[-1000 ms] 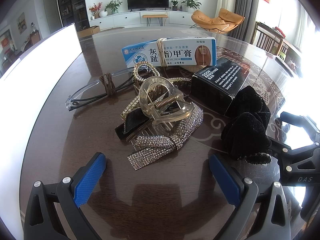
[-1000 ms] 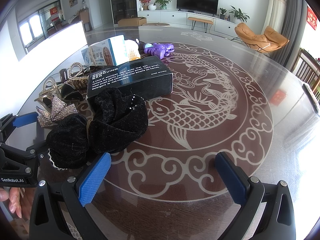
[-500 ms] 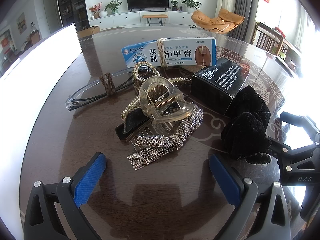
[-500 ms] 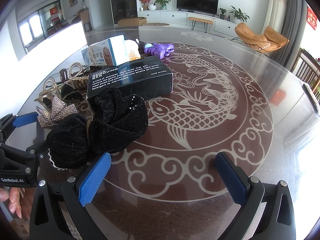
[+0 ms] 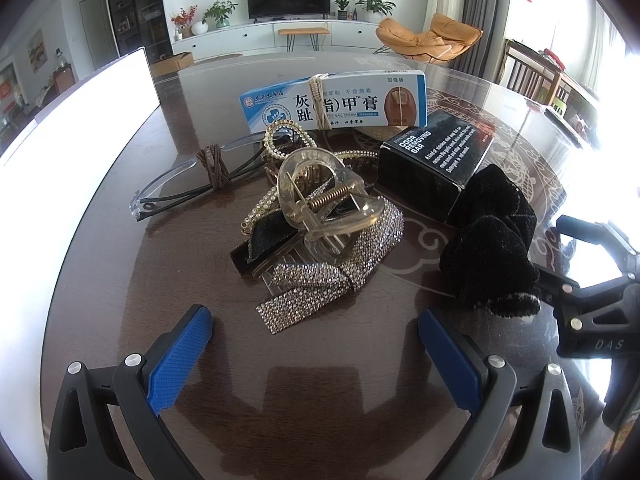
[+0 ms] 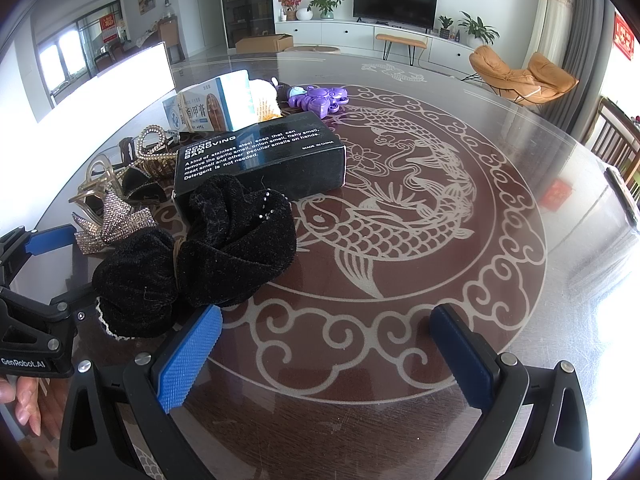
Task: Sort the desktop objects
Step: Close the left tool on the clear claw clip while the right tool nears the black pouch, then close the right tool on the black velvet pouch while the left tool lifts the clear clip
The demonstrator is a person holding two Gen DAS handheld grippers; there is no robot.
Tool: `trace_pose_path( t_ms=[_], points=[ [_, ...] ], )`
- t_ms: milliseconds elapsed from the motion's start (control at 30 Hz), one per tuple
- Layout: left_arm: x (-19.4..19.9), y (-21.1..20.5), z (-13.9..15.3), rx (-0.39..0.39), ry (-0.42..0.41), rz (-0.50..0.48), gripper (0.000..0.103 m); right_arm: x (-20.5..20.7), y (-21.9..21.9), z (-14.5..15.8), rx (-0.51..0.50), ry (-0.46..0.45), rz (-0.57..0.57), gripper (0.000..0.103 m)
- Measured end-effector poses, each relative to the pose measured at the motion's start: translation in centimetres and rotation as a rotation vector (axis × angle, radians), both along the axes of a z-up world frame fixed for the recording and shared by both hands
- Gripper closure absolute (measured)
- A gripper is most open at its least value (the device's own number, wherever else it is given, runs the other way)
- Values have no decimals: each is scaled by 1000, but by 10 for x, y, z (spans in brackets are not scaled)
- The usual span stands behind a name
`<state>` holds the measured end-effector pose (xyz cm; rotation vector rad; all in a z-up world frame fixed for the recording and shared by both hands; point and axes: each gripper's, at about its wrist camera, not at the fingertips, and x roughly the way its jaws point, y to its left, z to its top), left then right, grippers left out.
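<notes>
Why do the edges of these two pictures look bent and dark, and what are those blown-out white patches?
Both views come through fisheye lenses, so straight lines bow and the corners go black. In the left wrist view, the white panel at left is overexposed, and window light washes out the right edge. In the right wrist view, glare whitens the glass table at right, while the black scrunchie stays sharp.

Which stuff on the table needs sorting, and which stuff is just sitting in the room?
To sort:
black scrunchie
black soap box
nail cream box
clear hair claw
sparkly bow
glasses
purple toy

Just there:
TV
orange chair
potted plants
cardboard box
</notes>
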<state>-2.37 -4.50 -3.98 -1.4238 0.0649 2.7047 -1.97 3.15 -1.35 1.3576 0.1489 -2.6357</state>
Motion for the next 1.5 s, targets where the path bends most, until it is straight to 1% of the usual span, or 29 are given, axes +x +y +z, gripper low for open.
trace_pose_path(
  t_ms=[167, 233, 267, 367, 400, 533, 567, 600, 633, 667, 700, 800, 833, 900, 1000, 1033, 1067, 1100, 1133, 1167, 1233, 1333, 1400, 1433, 1467, 1500],
  points=[
    [27, -23, 2, 9, -8, -56, 0, -1, 0, 0, 0, 0, 0, 0],
    [30, -31, 8, 30, 6, -85, 0, 0, 0, 0, 0, 0, 0, 0],
    [29, -32, 13, 29, 20, -97, 0, 0, 0, 0, 0, 0, 0, 0],
    [12, -26, 26, 12, 42, -150, 0, 0, 0, 0, 0, 0, 0, 0],
    [3, -22, 26, 10, 37, -172, 0, 0, 0, 0, 0, 0, 0, 0],
    [-27, -5, 24, 6, 40, -198, 1, 0, 0, 0, 0, 0, 0, 0],
    [-29, -2, 25, 21, 52, -208, 18, 0, 0, 0, 0, 0, 0, 0],
    [-32, 0, 26, 39, 50, -215, 28, 0, 0, 0, 0, 0, 0, 0],
    [-35, 0, 26, 44, 44, -209, 43, 0, 0, 0, 0, 0, 0, 0],
    [-33, -1, 27, 62, 51, -209, 50, 0, 0, 0, 0, 0, 0, 0],
    [-29, -3, 29, 78, 58, -209, 53, 0, 0, 0, 0, 0, 0, 0],
    [-6, -9, 32, 64, 61, -167, 54, 0, 0, 0, 0, 0, 0, 0],
    [13, -13, 31, 63, 60, -148, 54, 0, 0, 0, 0, 0, 0, 0],
    [35, -22, 29, 38, 61, -107, 54, 0, 0, -1, 0, 1, 0, 0],
    [62, -31, 26, 32, 67, -75, 51, 0, 0, -1, 0, 1, 0, 0],
    [64, -32, 25, 42, 65, -69, 47, 0, 0, 0, 0, 1, 0, 0],
    [65, -34, 25, 56, 64, -69, 37, 0, 0, 0, 0, 0, 0, 0],
    [65, -36, 23, 62, 66, -70, 31, 0, 0, 0, 0, 1, 0, 0],
    [63, -35, 21, 55, 67, -66, 23, 0, 0, 0, 0, 0, 0, 0],
    [61, -34, 18, 41, 64, -59, 23, 1, 0, -1, 0, 1, 0, 0],
    [53, -34, 13, 31, 37, -56, 23, 0, 0, 0, 0, 0, 0, 0],
    [49, -36, 9, 60, 32, -39, 24, 0, 0, -1, 0, 1, 0, 0],
    [47, -35, 9, 62, 42, -31, 33, 0, 0, -1, 0, 1, 0, 0],
    [47, -34, 10, 57, 46, -37, 41, 1, 0, -1, 1, 1, 0, 0],
    [47, -32, 11, 50, 47, -46, 45, 0, 0, -1, 1, 1, 0, 0],
    [47, -30, 11, 48, 46, -50, 47, 0, -1, -1, 4, -1, 4, 0]
  ],
)
